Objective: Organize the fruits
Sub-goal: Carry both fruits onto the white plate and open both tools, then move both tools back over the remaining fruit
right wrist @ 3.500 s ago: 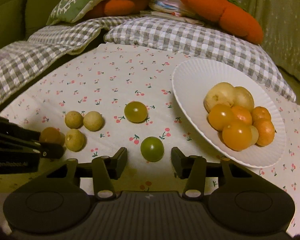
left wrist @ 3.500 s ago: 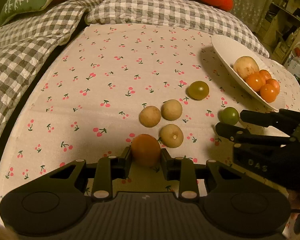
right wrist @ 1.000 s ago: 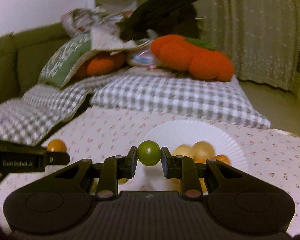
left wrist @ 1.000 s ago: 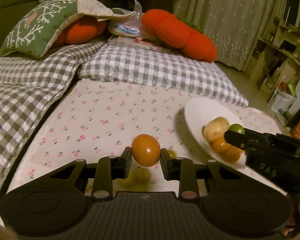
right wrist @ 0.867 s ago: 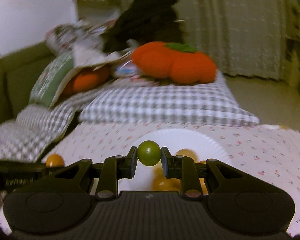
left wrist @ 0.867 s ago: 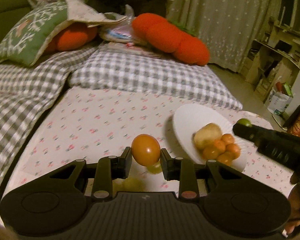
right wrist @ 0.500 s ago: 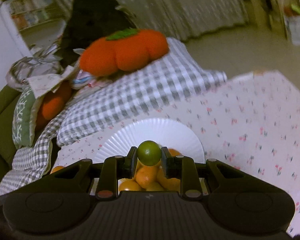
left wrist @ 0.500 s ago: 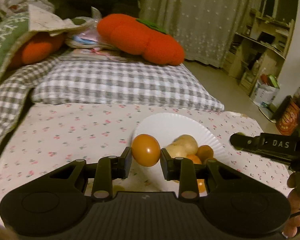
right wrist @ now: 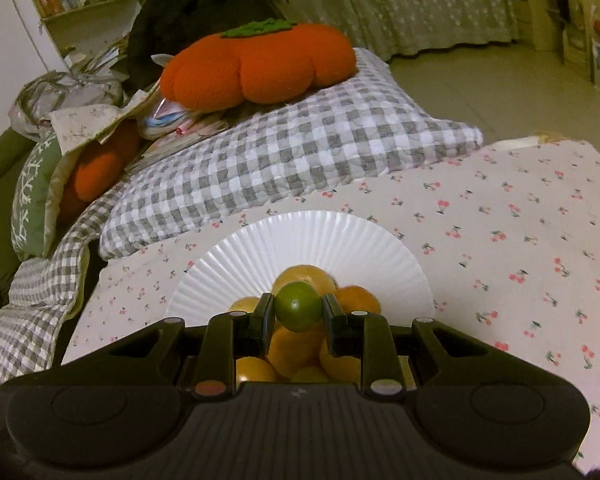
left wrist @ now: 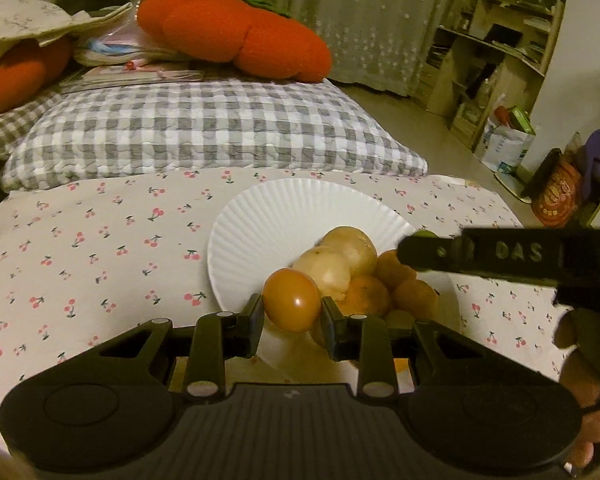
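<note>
The left gripper (left wrist: 292, 314) is clamping an orange tomato (left wrist: 292, 305); the right gripper (right wrist: 298, 316) is clamping a green tomato (right wrist: 299, 306), both hovering over the white paper plate (right wrist: 300, 240).

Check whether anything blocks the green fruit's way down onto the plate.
The green fruit, clamped in the right gripper, hangs over the plate; directly under it sits the piled orange and yellow fruit.
</note>
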Tool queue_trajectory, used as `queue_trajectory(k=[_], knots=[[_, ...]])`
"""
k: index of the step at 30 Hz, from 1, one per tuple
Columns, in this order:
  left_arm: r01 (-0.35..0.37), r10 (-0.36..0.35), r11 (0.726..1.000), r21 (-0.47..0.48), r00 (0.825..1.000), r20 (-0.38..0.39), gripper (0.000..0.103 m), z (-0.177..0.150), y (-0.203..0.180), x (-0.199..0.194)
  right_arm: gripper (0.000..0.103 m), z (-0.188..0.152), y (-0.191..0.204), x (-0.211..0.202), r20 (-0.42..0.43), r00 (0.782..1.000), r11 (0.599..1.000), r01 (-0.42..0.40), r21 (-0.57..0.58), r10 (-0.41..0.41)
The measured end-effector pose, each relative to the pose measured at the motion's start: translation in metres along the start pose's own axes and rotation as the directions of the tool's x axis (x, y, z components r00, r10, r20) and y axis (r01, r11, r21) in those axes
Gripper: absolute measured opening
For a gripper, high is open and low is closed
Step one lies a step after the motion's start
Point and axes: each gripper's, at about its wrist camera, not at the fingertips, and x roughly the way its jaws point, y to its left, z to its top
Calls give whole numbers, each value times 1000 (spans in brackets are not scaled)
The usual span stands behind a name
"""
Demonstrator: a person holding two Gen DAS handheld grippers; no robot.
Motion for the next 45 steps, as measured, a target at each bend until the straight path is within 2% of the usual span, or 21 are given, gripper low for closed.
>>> queue_trajectory(k=[5,12,21,28,33,37,39,42,45], knots=[[-3,3,998,60,1000,-2,21,-5,-6,5,23,4,14,17,22,1000,996,-13,-85,15],[29,-30,999,42,1000,5,23,-4,1,4,23,7,28,34,27,999,987,-38,-157,43],[49,-49,999,-1,999,21,25,-3,6,-9,25,5,26,33,22,999,988,-44,-148,47],[41,-38,997,-62,998,42,27,0,18,-29,27,7,32,28,26,999,988,-27,-152,31],[0,7,992,-125,998,55,32,4,35,-45,34,16,30,13,32,999,995,-30,-99,34],[-45,47,984,-173,999,8,43,1,48,-51,34,10,41,8,2,1000,989,-12,-150,12],[-52,50,977,-208,999,-14,44,0,56,-53,34,6,48,5,-12,1000,984,-20,-177,19],[-66,63,968,-241,998,-19,47,-1,68,-62,34,0,61,-1,-26,999,975,-45,-215,41],[-111,110,963,-247,994,-20,53,-3,78,-72,36,-8,77,-10,-27,997,962,-72,-263,67]])
